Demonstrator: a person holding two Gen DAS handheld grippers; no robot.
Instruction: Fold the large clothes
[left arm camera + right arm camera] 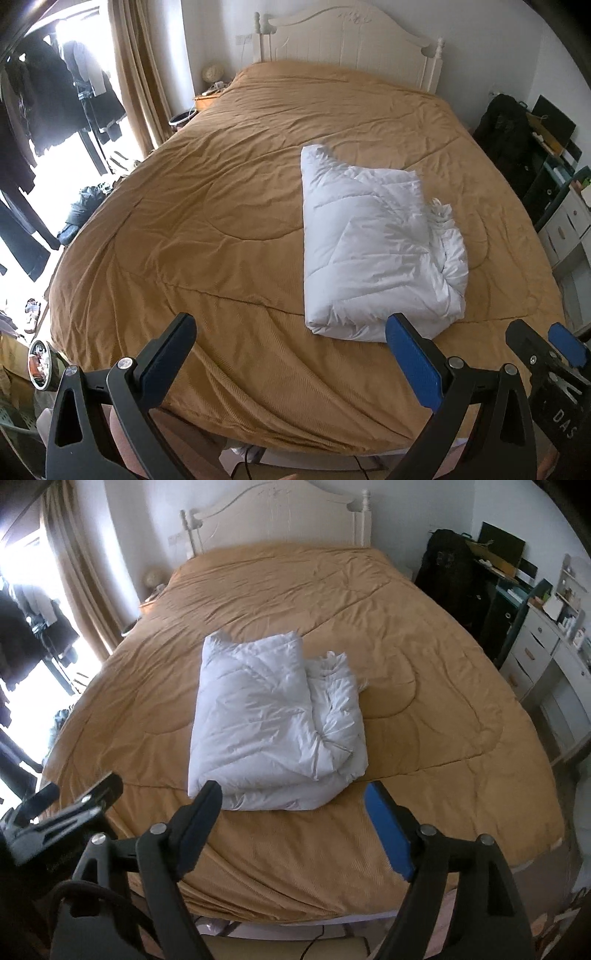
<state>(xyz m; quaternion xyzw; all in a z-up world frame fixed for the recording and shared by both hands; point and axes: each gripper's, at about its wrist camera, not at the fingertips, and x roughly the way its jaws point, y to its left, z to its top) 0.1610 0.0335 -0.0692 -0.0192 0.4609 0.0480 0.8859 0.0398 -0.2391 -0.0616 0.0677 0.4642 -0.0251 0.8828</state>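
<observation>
I have both grippers released: the left gripper (290,341) and right gripper (295,808) gape wide with nothing between the fingers. The folded white padded garment (273,716) lies on the tan bedspread (207,206), just beyond my fingertips, untouched
</observation>
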